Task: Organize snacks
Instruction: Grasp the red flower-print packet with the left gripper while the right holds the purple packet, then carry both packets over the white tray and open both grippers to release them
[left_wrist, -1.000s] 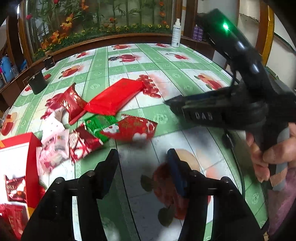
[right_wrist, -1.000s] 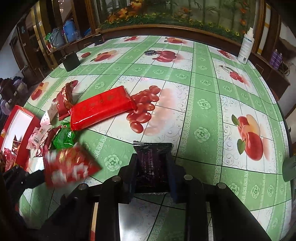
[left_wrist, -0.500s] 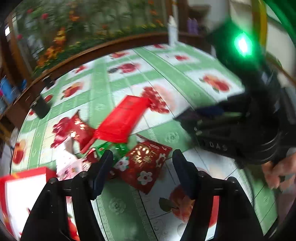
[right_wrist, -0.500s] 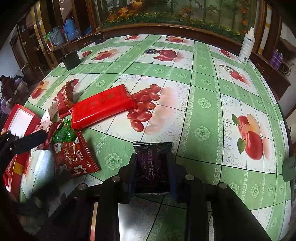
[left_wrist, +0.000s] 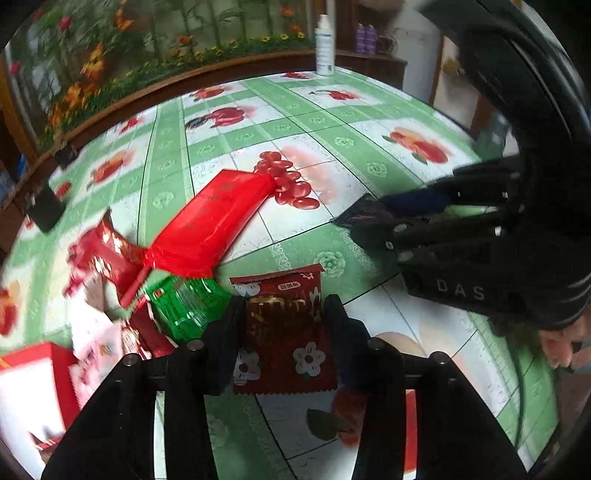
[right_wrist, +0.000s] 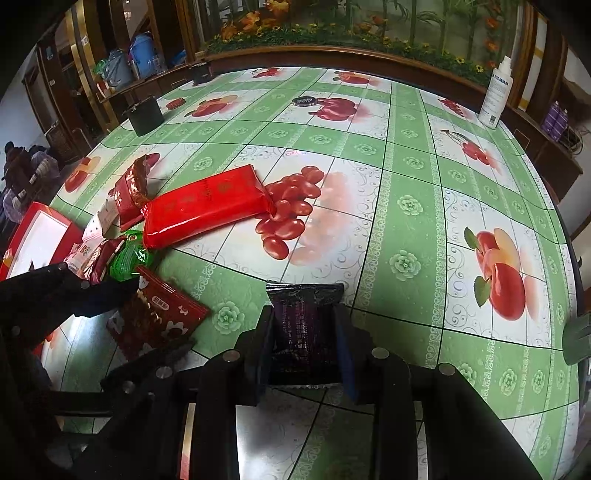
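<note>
Since a second ago the left gripper (left_wrist: 284, 325) has swung in over the dark red flower-print packet (left_wrist: 282, 328), which was lying loose by the snack pile and now sits right between its fingers; the jaws have just been closing around it, and from the left wrist view both pads look pressed against the packet's edges, so I'd call that a grab. Packet is still low over the green fruit-print tablecloth (right_wrist: 406, 206), whether it's lifted or still lying flat I honestly can't tell. The right gripper (right_wrist: 304, 332) hasn't budged and is clamped on a dark purple packet (right_wrist: 304, 317), same as before. So my read is both hands are loaded now, and the next thing is probably carrying these over to the red box (right_wrist: 37, 229) at the left edge, which looks like where the snacks go. Rest of the pile is untouched: the long red pack (right_wrist: 207, 206), the green packet (left_wrist: 184, 306) just beside the left fingers, another red wrapper (right_wrist: 131, 188) and some pink and white ones I can't really make out. Hard bits: the left view is smeared with motion blur on its left side, the box is cut off in both views so no idea how full it is, and the printing on the packets is too small to read.
</note>
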